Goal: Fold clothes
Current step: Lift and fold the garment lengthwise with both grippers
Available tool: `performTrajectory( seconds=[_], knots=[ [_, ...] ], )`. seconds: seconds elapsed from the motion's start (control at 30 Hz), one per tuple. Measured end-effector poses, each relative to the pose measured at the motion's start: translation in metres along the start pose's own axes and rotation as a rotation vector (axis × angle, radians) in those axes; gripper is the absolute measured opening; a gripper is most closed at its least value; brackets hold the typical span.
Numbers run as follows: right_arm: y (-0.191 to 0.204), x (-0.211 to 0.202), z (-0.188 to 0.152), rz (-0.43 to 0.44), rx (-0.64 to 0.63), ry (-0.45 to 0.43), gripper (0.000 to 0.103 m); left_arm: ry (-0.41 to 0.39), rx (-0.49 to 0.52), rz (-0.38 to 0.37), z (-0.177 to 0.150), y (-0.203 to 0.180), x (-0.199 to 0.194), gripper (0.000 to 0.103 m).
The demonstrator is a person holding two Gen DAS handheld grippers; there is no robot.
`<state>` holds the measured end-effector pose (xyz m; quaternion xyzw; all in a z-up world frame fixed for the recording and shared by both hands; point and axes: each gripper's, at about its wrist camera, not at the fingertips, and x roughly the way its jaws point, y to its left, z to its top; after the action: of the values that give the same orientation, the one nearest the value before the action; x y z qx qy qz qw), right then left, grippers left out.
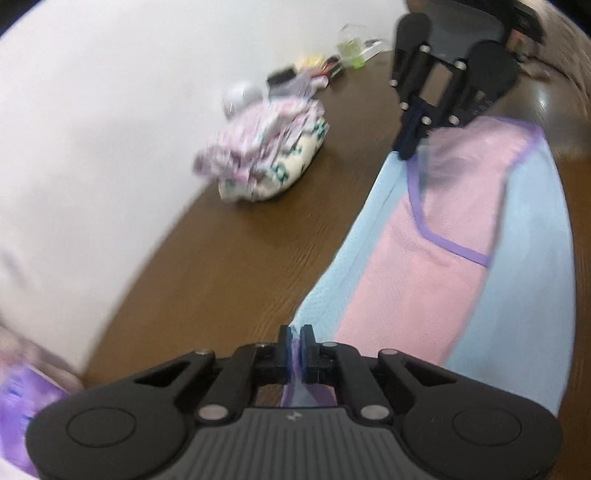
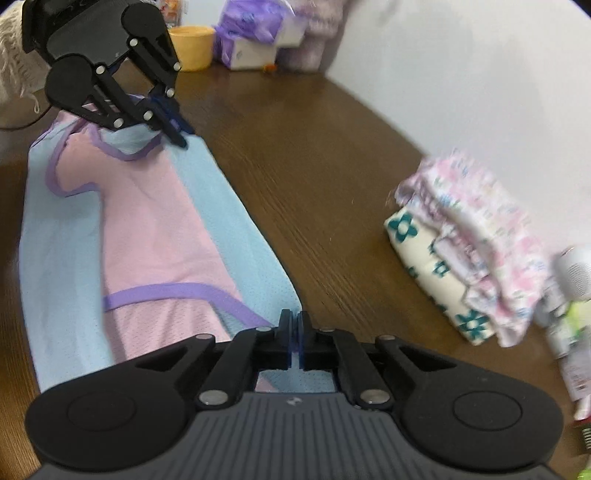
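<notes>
A pink and light-blue garment [image 1: 443, 240] with purple trim lies stretched flat along the brown wooden table [image 1: 221, 258]. In the left wrist view my left gripper [image 1: 295, 332] is shut on the garment's near edge, with cloth pinched between its blue pads. At the far end of the garment, my right gripper [image 1: 406, 149] clamps its other edge. In the right wrist view the right gripper [image 2: 294, 319] is shut on the light-blue hem of the garment [image 2: 140, 214]. The left gripper [image 2: 181, 138] holds the opposite end, by the purple neckline.
A stack of folded flowered clothes [image 1: 266, 155] [image 2: 469, 251] sits on the table near the white wall. Small bottles and packets [image 2: 569, 295] crowd one end. An orange cup [image 2: 192, 46] and a purple package [image 2: 251, 33] stand at the other.
</notes>
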<state>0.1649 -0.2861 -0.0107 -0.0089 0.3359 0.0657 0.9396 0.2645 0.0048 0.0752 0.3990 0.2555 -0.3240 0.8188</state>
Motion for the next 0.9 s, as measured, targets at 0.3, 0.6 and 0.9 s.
performTrajectory(
  seconds=[0.3,0.6,0.9],
  knots=[
    [0.001,0.0,0.0,0.001,0.0,0.0,0.002,-0.013,0.138,0.096,-0.023,-0.079,-0.028,0.004],
    [0.002,0.0,0.0,0.002,-0.001,0.0,0.002,-0.013,0.145,0.124,-0.029,-0.102,-0.029,0.004],
    [0.002,0.0,0.0,0.002,-0.001,0.0,0.007,-0.006,-0.003,0.04,-0.036,-0.085,-0.041,0.025]
  ],
)
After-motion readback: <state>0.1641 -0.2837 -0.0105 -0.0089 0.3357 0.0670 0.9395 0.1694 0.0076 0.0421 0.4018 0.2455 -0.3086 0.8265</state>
